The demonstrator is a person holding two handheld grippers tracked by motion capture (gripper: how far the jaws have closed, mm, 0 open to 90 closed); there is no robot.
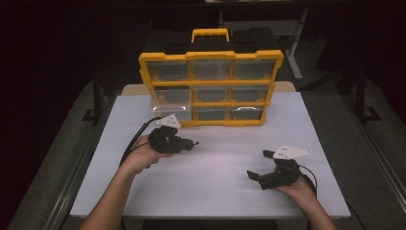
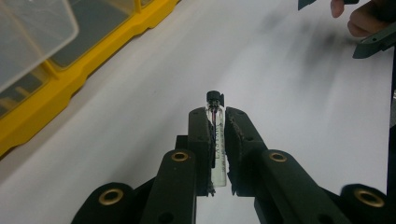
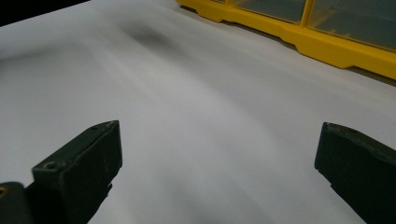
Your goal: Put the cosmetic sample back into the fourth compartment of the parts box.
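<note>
Left gripper [image 2: 218,122] pinches vial [image 2: 216,140], cap at 12 o'clock; right gripper [image 3: 219,154] spread wide above table [image 3: 196,93].

The only lettering here is a line of small dark print running lengthwise down the glass vial [image 2: 218,149] pinched between the jaws of the left gripper [image 2: 217,122]. It is too small and blurred to read; perhaps capitals, but I can't tell. The yellow organizer [image 1: 210,88] at the far side of the table shows no legible label.
</note>
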